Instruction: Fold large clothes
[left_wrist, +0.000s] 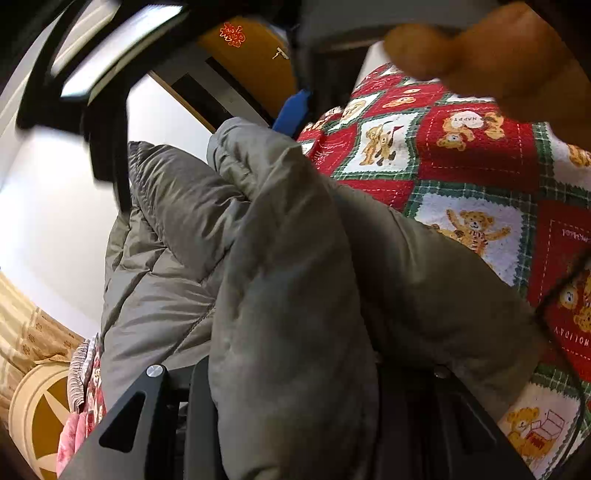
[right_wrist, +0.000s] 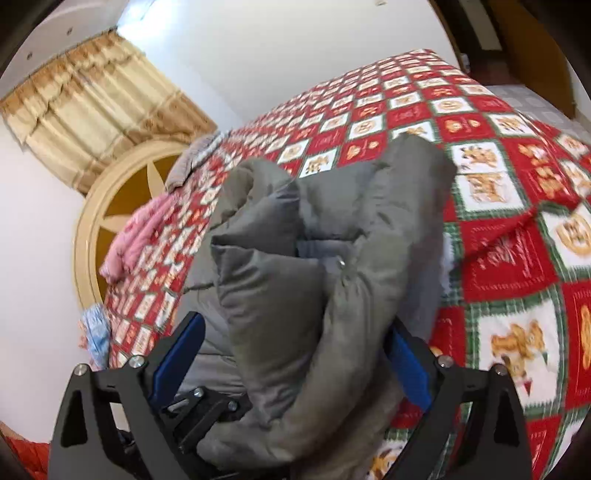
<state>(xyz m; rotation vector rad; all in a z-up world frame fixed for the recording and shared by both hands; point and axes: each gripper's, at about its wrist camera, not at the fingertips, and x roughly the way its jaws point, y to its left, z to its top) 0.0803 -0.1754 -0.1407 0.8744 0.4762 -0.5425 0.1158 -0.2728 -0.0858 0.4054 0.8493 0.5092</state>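
A grey-olive puffer jacket (left_wrist: 280, 266) is bunched up over the red teddy-bear quilt (left_wrist: 476, 162) on the bed. In the left wrist view its thick fold fills the space between my left gripper's (left_wrist: 295, 387) black jaws, which are closed on it. In the right wrist view the jacket (right_wrist: 295, 266) is lifted in a bundle, and my right gripper (right_wrist: 291, 339) with blue pads (right_wrist: 181, 350) is shut on a thick fold of it. My right gripper also appears at the top of the left wrist view, with a blue pad (left_wrist: 291, 110).
The quilt (right_wrist: 480, 122) covers the whole bed. A pink garment (right_wrist: 133, 236), a grey one (right_wrist: 188, 162) and a blue-white cloth (right_wrist: 96, 332) lie by the round headboard (right_wrist: 110, 206). Curtains (right_wrist: 92, 110) hang behind. A hand (left_wrist: 498, 55) shows at the top right.
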